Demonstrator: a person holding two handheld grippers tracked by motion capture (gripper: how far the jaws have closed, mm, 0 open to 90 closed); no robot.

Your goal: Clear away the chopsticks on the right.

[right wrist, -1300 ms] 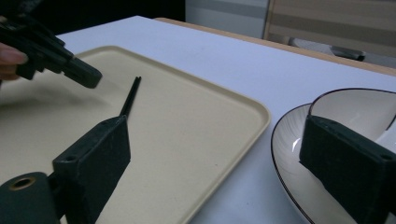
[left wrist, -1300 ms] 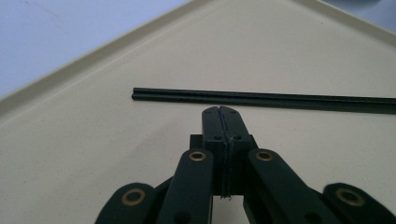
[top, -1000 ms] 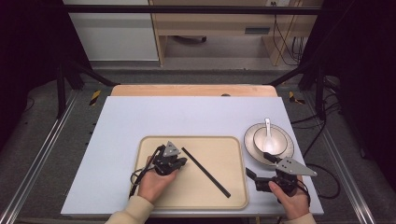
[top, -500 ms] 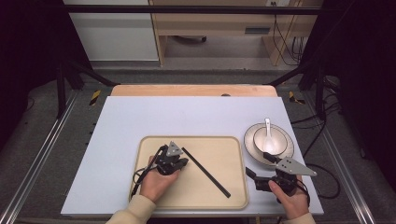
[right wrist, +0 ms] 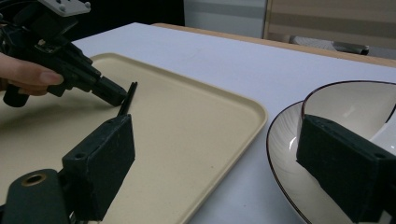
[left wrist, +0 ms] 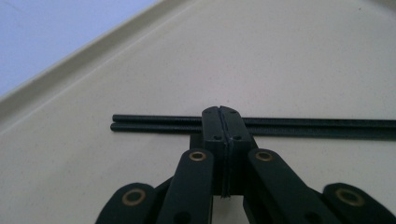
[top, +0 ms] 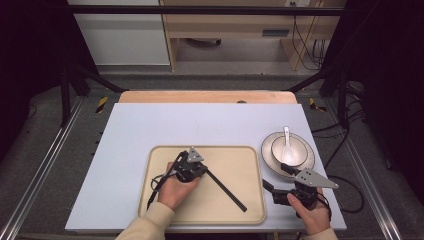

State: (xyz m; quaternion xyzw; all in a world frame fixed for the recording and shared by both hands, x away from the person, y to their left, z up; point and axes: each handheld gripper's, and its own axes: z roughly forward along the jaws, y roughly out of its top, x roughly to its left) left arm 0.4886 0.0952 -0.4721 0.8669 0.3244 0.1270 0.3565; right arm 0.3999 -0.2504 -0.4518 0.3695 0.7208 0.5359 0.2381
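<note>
From the high view, the chopsticks (top: 226,187) lie on the tray (top: 155,152), apparently not yet lifted, beside a bowl (top: 278,150) and spoon (top: 286,140) on a plate (top: 267,154). In the left gripper view, the left gripper (left wrist: 223,114) is pinched closed at their near end, though I cannot tell whether it holds them. In the right gripper view, the right gripper (right wrist: 219,156) gapes wide and empty between tray and plate.

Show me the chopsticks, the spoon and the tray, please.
chopsticks (left wrist: 303,127), left gripper view, on the shafts right of the gripper.
spoon (top: 286,140), high view, on its handle inside the bowl.
tray (top: 220,148), high view, on its far rim.
</note>
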